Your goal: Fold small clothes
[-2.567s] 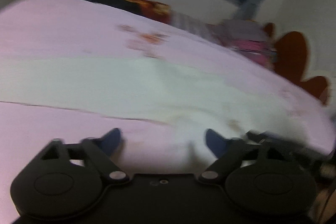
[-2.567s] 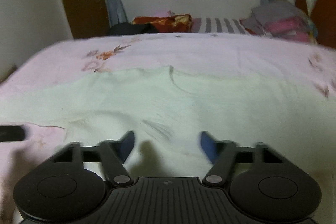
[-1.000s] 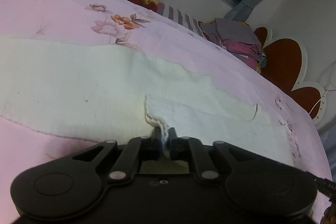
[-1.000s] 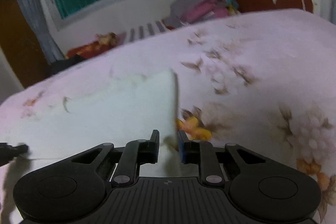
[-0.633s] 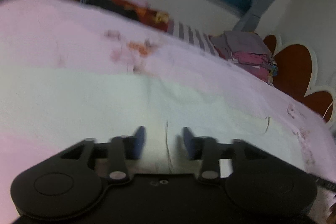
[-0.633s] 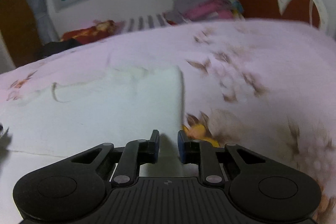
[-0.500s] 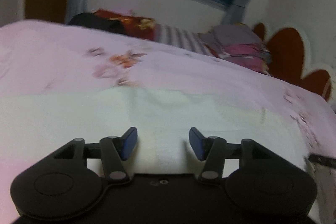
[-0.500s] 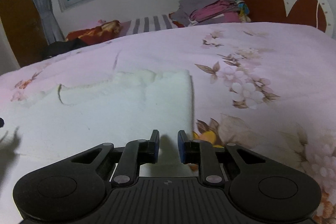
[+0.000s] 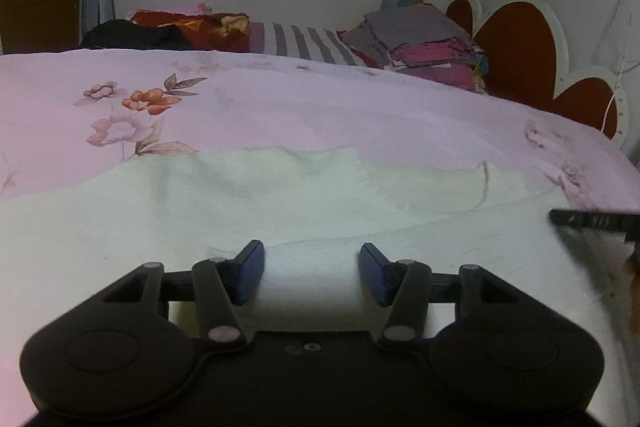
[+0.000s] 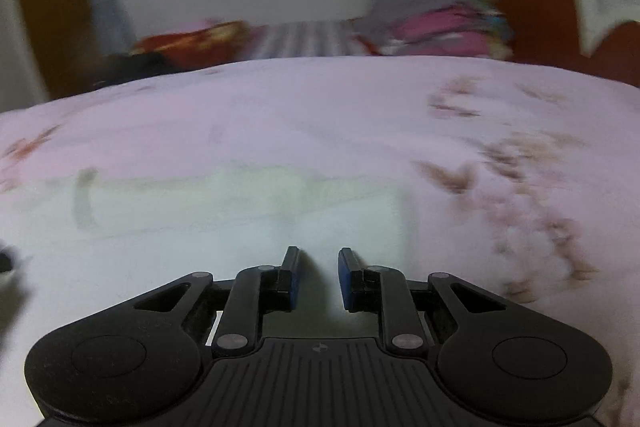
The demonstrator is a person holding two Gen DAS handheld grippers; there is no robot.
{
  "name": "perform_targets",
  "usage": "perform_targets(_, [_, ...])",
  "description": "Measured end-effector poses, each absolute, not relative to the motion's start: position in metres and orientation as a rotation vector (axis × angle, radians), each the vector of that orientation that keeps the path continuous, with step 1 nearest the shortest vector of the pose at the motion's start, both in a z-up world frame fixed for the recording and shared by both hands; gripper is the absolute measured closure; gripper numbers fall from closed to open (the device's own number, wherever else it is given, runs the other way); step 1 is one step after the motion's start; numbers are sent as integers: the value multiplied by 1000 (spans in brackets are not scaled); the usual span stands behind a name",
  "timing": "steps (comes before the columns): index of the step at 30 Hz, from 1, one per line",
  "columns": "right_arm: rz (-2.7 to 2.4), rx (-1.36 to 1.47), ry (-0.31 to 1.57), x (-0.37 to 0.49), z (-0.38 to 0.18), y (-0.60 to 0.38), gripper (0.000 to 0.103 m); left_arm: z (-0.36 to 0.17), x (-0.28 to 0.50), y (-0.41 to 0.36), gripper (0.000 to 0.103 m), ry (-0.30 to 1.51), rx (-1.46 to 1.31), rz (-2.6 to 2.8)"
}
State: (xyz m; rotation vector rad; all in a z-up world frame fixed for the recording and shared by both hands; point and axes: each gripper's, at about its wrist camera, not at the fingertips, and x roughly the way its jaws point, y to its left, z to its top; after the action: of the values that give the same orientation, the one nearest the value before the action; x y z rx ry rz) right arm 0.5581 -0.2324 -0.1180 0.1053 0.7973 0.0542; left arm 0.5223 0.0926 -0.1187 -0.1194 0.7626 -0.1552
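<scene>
A pale cream-white cloth (image 9: 280,203) lies flat on the pink floral bedsheet (image 9: 280,107), with one layer folded over another. My left gripper (image 9: 312,273) is open and empty, just above the cloth's near part. The right gripper's tip (image 9: 592,221) shows at the right edge of the left wrist view. In the blurred right wrist view the same cloth (image 10: 200,219) lies under my right gripper (image 10: 319,277), whose jaws stand a little apart with nothing between them.
A stack of folded clothes (image 9: 424,47) sits at the far right of the bed by the red-brown headboard (image 9: 516,55). A striped pillow (image 9: 304,41) and dark red bedding (image 9: 188,27) lie below the window.
Both grippers held the cloth's edge a second ago. The left let go and opened wide. The right has now parted its jaws, and the cloth lies flat.
</scene>
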Motion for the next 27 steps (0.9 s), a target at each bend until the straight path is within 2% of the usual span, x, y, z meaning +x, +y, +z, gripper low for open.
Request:
perform_targets(6, [-28, 176, 802, 583, -126, -270, 83, -119, 523, 98, 51, 756, -108, -142])
perform_targets(15, [-32, 127, 811, 579, -117, -263, 83, -104, 514, 97, 49, 737, -125, -137])
perform_targets(21, [-8, 108, 787, 543, -96, -251, 83, -100, 497, 89, 42, 735, -155, -162])
perform_targets(24, [9, 97, 825, 530, -103, -241, 83, -118, 503, 84, 39, 784, -130, -172])
perform_targets(27, [-5, 53, 855, 520, -111, -234, 83, -113, 504, 80, 35, 788, -93, -178])
